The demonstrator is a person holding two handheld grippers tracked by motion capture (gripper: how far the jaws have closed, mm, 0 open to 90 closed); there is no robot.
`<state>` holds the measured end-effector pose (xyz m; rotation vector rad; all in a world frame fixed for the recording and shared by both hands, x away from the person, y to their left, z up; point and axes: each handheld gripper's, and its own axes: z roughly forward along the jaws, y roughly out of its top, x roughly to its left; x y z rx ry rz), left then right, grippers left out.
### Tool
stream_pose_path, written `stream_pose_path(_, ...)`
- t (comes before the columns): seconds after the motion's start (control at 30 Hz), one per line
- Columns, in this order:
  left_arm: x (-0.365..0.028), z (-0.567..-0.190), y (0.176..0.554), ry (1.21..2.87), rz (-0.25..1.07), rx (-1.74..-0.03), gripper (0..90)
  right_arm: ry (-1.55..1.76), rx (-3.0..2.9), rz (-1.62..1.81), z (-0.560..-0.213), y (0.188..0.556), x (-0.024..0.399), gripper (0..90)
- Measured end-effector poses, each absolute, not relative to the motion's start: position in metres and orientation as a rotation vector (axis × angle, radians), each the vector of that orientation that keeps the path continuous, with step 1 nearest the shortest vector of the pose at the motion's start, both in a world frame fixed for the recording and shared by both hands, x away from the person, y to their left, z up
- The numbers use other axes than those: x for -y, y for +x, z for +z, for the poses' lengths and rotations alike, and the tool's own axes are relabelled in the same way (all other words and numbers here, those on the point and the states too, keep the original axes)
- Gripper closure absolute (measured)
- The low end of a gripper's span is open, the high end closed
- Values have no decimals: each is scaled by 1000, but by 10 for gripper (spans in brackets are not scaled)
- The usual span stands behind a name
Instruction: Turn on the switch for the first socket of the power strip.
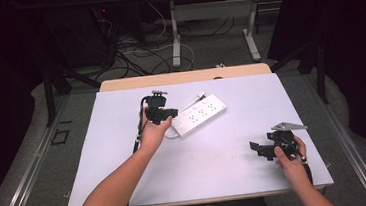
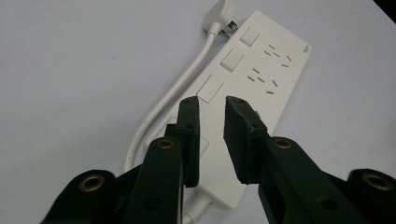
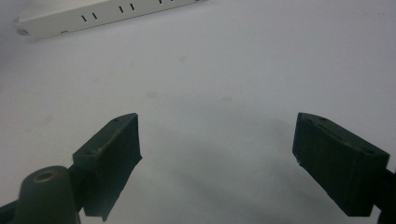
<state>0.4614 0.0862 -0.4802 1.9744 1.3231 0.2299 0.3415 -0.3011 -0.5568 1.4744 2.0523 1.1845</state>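
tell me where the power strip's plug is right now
In the left gripper view the plug lies flat on the table at the far end of the power strip, beside its top corner, its cable running along the strip's side.

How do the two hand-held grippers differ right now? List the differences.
The left hand-held gripper has its jaws set narrowly apart; the right hand-held gripper has them spread wide. The left one hangs over the white power strip; the right one sits over bare table, away from the strip. Both have black jaws, hold nothing and are each held in a hand.
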Motion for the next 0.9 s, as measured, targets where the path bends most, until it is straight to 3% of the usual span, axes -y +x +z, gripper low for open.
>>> stream_pose_path(0.9,-77,-475,445,2020,219,-1223,599,1474,-2051,1188,-557,341,301,146)
